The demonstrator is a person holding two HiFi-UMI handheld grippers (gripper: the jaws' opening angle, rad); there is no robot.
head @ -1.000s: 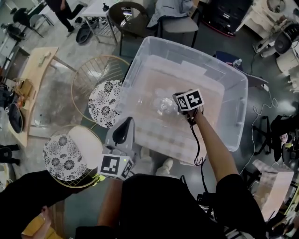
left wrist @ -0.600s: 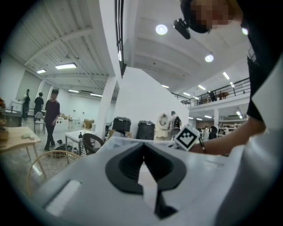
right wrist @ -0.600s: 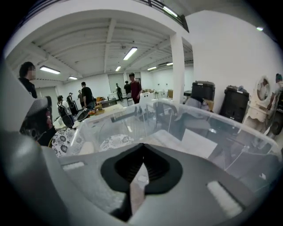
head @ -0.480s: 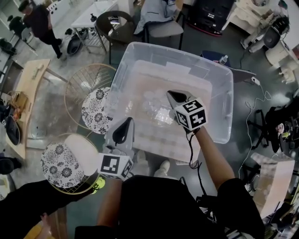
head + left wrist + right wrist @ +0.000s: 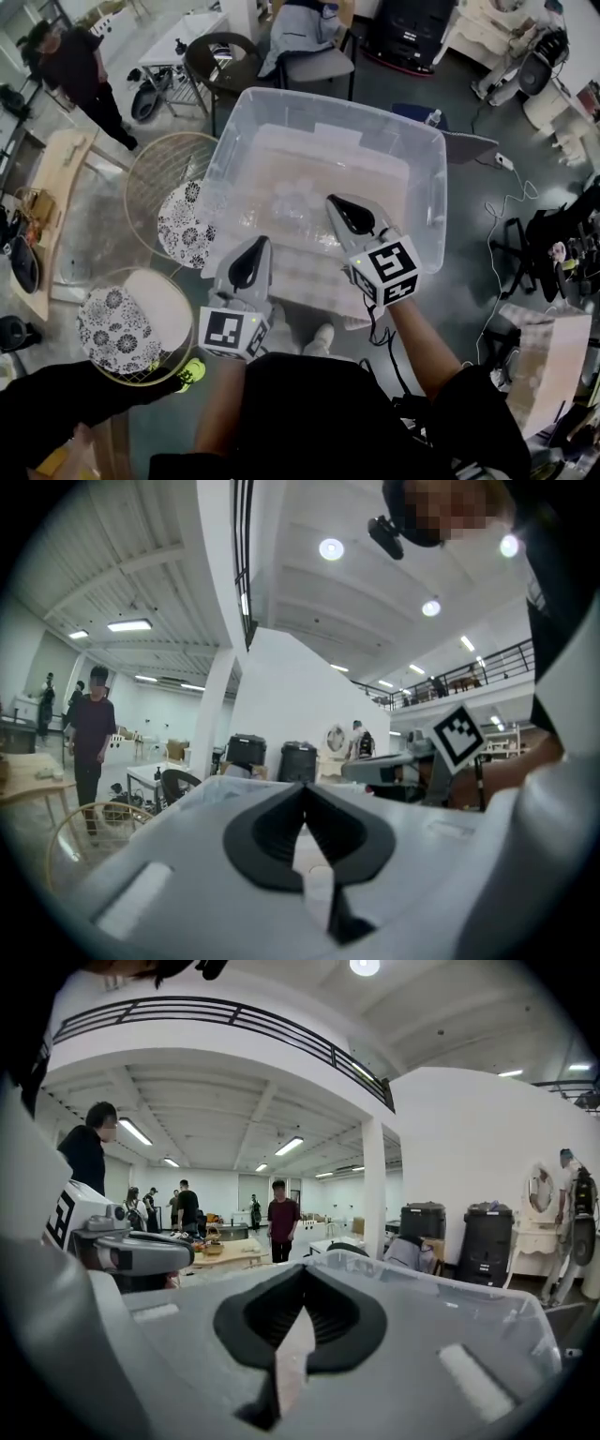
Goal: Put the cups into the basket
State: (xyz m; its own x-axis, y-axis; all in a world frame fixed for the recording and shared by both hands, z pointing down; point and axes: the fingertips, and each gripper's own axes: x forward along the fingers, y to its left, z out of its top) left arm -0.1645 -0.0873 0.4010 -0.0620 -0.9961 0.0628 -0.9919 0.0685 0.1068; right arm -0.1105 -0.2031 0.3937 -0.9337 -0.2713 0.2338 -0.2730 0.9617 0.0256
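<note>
Several clear plastic cups [image 5: 298,202] lie in a heap on the floor of a big transparent tub [image 5: 427,202]. My right gripper [image 5: 335,203] hangs above the tub's near half, shut, with nothing between its jaws [image 5: 302,1279]. My left gripper [image 5: 251,251] is held outside the tub's near-left corner, also shut and empty [image 5: 302,794]. Two gold wire baskets stand left of the tub: one [image 5: 150,178] beside it, one [image 5: 164,361] nearer me. Each holds a round floral-patterned piece [image 5: 183,223].
A wooden table [image 5: 56,187] stands at the far left, and a person [image 5: 80,70] walks beyond it. Chairs [image 5: 314,47] and a small round table [image 5: 220,61] are behind the tub. Cables [image 5: 511,197] trail over the floor on the right.
My right gripper has risen out of the tub, away from the cups, and drawn back toward me, still shut and empty. The left gripper has hardly moved.
</note>
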